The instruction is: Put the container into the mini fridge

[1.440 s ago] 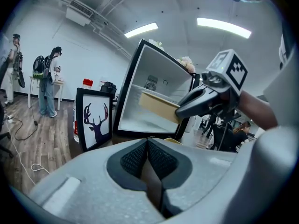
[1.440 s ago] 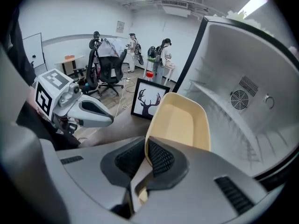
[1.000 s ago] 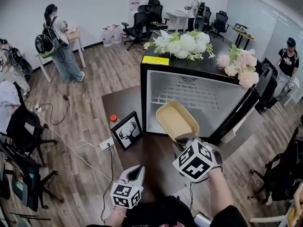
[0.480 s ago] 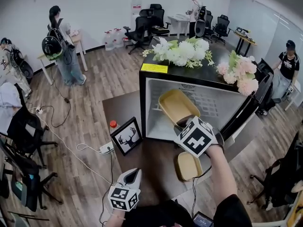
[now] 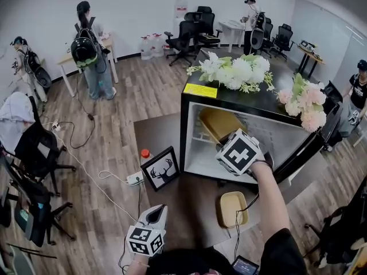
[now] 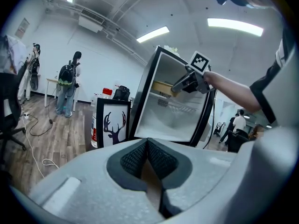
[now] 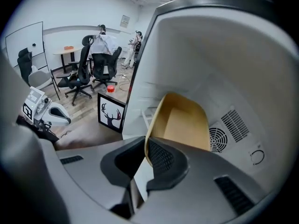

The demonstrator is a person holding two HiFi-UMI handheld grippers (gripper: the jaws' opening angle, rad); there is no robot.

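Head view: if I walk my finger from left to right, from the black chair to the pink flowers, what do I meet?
Black chair → deer picture → container → pink flowers

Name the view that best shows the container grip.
Right gripper view: the right claw pinches the container by its rim inside the mini fridge. Head view shows it partly behind the marker cube; left gripper view shows it small, distant.
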